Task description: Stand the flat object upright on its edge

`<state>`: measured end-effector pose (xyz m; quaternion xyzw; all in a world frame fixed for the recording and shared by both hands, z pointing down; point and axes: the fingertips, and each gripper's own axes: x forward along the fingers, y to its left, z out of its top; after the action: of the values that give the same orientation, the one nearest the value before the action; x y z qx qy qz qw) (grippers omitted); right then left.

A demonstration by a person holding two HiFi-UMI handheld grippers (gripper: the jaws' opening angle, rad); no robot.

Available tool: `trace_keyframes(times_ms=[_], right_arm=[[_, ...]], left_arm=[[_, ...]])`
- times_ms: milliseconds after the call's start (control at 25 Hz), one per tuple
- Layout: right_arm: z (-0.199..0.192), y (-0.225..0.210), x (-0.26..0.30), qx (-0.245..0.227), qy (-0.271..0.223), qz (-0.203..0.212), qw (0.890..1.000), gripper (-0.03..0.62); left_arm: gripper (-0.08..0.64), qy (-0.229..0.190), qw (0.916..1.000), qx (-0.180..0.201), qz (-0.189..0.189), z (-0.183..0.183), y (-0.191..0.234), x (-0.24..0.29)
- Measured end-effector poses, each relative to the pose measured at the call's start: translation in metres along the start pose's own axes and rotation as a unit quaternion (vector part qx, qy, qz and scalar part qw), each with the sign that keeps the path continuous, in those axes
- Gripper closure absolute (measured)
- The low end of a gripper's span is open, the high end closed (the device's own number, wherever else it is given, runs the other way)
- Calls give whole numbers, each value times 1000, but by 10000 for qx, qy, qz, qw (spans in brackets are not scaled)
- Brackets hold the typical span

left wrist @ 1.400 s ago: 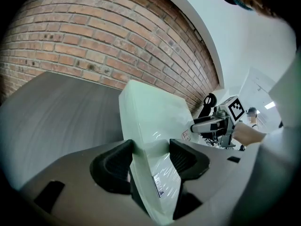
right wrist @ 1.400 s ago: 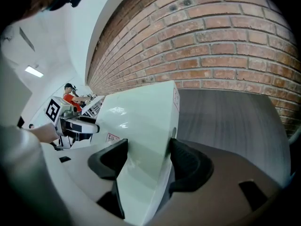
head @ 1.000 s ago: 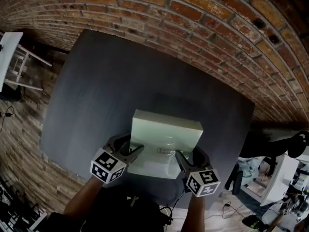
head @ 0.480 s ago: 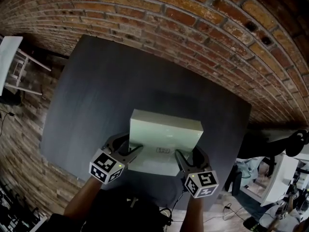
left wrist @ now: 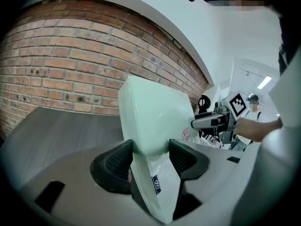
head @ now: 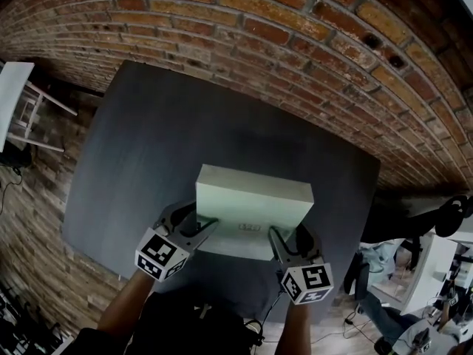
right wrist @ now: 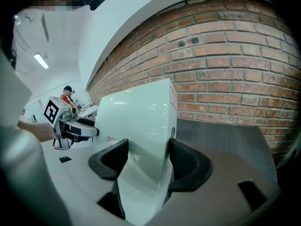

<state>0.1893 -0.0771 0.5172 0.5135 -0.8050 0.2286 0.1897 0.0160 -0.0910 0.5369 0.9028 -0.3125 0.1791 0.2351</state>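
A flat pale green box (head: 251,198) is tilted up off the dark grey table (head: 162,139), with its far edge low and its near edge raised. My left gripper (head: 198,228) is shut on the box's near left corner. My right gripper (head: 287,241) is shut on the near right corner. In the left gripper view the box (left wrist: 155,117) sits clamped between the black pads (left wrist: 117,161), and the right gripper (left wrist: 214,121) shows beyond it. In the right gripper view the box (right wrist: 136,121) fills the gap between the pads (right wrist: 186,161), with the left gripper (right wrist: 75,126) behind.
A red brick wall (head: 295,21) runs along the table's far side. A white chair (head: 18,87) stands off the table's left edge. Cables and clutter lie on the floor at the right (head: 399,272). Bare table top lies beyond and to the left of the box.
The box has tipped up more steeply, so its broad face looks shorter from above. Both grippers have kept their hold and shifted slightly with it.
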Motion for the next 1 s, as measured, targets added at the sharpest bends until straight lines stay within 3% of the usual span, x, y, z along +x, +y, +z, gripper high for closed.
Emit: trace_keyframes(times_ms=[560,1000], right_arm=[[16,-4,-10,-81,-555,-46,9984,307],[26,-4,-14,-227,-847,-100,9961,313]], left_arm=[[302,-290,9986,426,114,21,-4,-1],[305,-569,9968,540,170,31,-4,-3]])
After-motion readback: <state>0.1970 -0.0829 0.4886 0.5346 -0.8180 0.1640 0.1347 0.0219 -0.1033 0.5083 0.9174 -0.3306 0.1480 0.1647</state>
